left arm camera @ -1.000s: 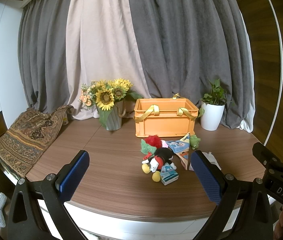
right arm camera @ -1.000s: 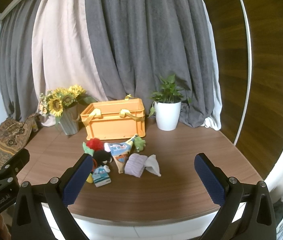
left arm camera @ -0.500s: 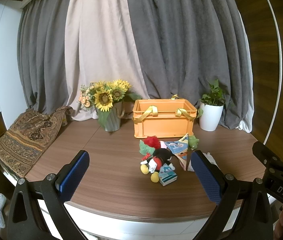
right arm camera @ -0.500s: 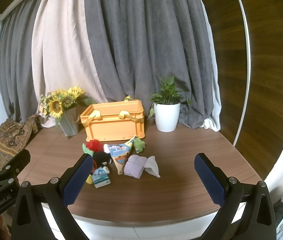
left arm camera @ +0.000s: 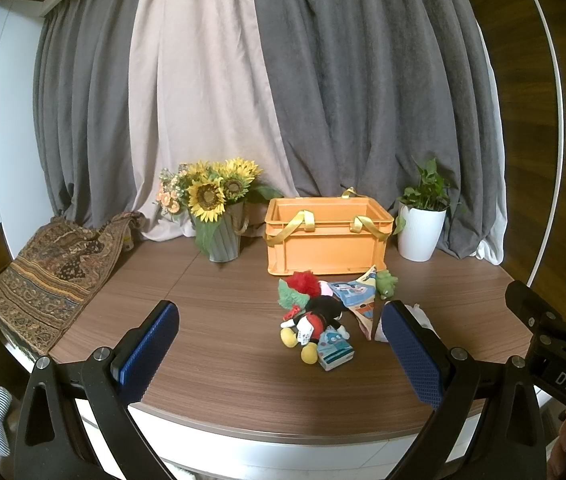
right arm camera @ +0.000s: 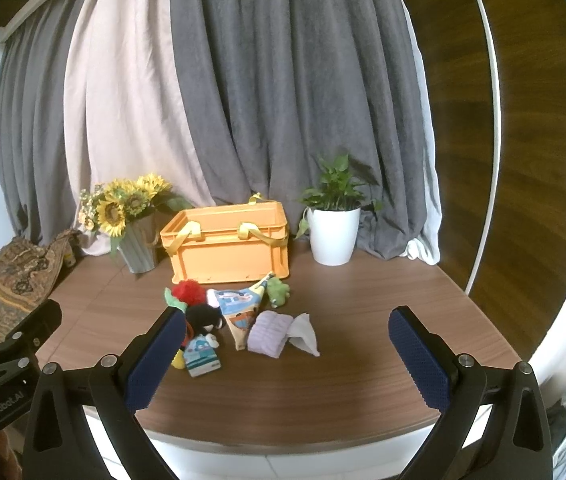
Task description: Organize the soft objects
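one orange crate [right arm camera: 229,248] stands at 12 o'clock on the counter [right arm camera: 363,360]; seven soft objects [right arm camera: 243,316] cluster just before it. both grippers, left [left arm camera: 279,354] and right [right arm camera: 287,358], hover with jaws apart, empty.

Ahead of your spread jaws sits the orange crate [right arm camera: 229,246] — upright, open-topped, yellow strap handles draped over its rim. Just in front of it, your soft things lie clustered on the wood: a red-and-green plush [right arm camera: 184,294], a black mouse doll [left arm camera: 317,316] on its back, a printed cloth pouch [right arm camera: 241,308], a small green plush [right arm camera: 278,291], a folded lilac cloth [right arm camera: 267,333] touching a white cloth [right arm camera: 304,334] — and a small blue packet [right arm camera: 201,358] nearest you.
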A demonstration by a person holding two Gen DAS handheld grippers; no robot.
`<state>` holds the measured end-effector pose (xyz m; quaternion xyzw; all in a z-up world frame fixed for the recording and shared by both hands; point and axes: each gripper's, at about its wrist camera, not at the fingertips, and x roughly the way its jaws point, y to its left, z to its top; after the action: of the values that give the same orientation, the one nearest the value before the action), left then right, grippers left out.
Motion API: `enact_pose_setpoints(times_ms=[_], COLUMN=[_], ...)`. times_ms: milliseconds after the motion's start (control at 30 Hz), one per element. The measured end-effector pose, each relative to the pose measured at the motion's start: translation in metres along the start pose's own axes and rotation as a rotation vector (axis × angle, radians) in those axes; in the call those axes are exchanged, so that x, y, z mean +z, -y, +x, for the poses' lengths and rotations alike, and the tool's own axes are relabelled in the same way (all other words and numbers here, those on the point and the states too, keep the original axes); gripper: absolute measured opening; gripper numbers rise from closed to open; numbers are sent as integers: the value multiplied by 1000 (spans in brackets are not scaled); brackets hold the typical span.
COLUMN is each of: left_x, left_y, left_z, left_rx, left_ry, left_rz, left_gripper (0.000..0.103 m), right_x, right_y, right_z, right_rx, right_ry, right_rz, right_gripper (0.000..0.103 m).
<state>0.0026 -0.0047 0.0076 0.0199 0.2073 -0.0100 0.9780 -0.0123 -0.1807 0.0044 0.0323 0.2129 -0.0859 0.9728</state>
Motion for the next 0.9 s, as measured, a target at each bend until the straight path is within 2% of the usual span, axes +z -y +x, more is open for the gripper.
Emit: enact_pose_setpoints(times_ms=[533, 900], left_x=[-7, -9], left_y=[-1, -9], left_z=[8, 42], left_rx=[-14, -63], left_ry=[-16, -52], left_rz=[-1, 32], left_gripper=[103, 103], right_x=[-1, -8], right_y=[0, -11], right_z=[1, 24], right_rx=[-5, -5], right_ry=[6, -40], right_rz=[-8, 5], right_gripper=[103, 103])
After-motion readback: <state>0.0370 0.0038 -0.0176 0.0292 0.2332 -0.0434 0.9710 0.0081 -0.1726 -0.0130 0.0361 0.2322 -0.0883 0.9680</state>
